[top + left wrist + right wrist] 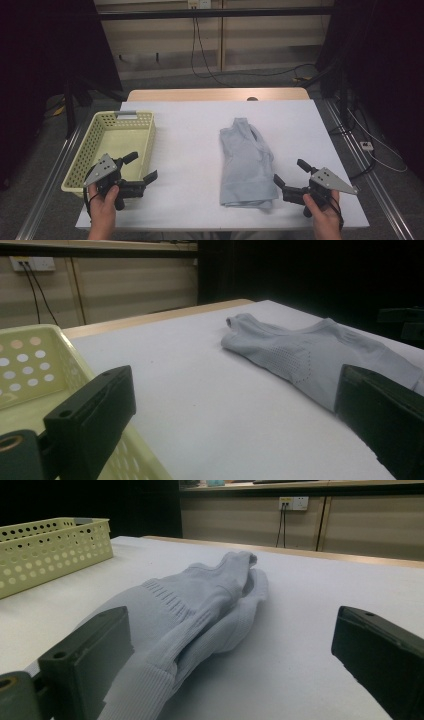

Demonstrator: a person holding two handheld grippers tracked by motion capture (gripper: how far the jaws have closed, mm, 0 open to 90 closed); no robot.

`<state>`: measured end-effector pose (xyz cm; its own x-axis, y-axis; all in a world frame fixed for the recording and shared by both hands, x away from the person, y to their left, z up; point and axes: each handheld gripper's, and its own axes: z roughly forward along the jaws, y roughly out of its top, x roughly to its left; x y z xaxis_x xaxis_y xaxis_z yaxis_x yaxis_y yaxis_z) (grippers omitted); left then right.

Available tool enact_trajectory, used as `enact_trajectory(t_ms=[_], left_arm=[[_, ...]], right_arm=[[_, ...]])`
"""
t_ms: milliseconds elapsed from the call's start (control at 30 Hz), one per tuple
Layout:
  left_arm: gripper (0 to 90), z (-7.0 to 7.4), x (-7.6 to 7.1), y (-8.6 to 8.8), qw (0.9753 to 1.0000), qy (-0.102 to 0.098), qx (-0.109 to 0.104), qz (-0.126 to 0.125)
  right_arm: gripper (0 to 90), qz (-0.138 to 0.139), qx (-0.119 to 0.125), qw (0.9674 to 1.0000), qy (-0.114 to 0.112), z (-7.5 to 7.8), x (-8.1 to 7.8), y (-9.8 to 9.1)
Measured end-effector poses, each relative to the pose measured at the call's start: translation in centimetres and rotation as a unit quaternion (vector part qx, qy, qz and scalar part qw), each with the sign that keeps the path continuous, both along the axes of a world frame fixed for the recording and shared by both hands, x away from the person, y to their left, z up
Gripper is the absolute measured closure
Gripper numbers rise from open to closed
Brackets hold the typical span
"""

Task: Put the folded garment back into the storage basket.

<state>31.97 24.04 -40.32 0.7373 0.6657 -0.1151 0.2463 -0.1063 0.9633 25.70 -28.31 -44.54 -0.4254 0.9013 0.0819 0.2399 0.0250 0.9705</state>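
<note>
Lying folded right of centre on the white table (190, 130), the grey sweater (247, 162) runs six to twelve o'clock; left gripper (140, 167) and right gripper (290, 172) gape empty, cabled wall behind.

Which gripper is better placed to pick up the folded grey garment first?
Right. The right gripper sits open just beside the near right corner of the folded grey garment, jaws facing it. The left gripper is open too, but over the yellow basket, with bare table between it and the garment.
</note>
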Motion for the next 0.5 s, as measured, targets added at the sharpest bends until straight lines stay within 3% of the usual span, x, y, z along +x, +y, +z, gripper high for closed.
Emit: enact_trajectory(t_ms=[500], left_arm=[[3.6, 0.8, 0.3, -2.7, 0.9994, 0.008, -0.021, -0.025]], right_arm=[[2.5, -0.008, 0.002, 0.9999, -0.006, 0.1, 0.2, 0.0]])
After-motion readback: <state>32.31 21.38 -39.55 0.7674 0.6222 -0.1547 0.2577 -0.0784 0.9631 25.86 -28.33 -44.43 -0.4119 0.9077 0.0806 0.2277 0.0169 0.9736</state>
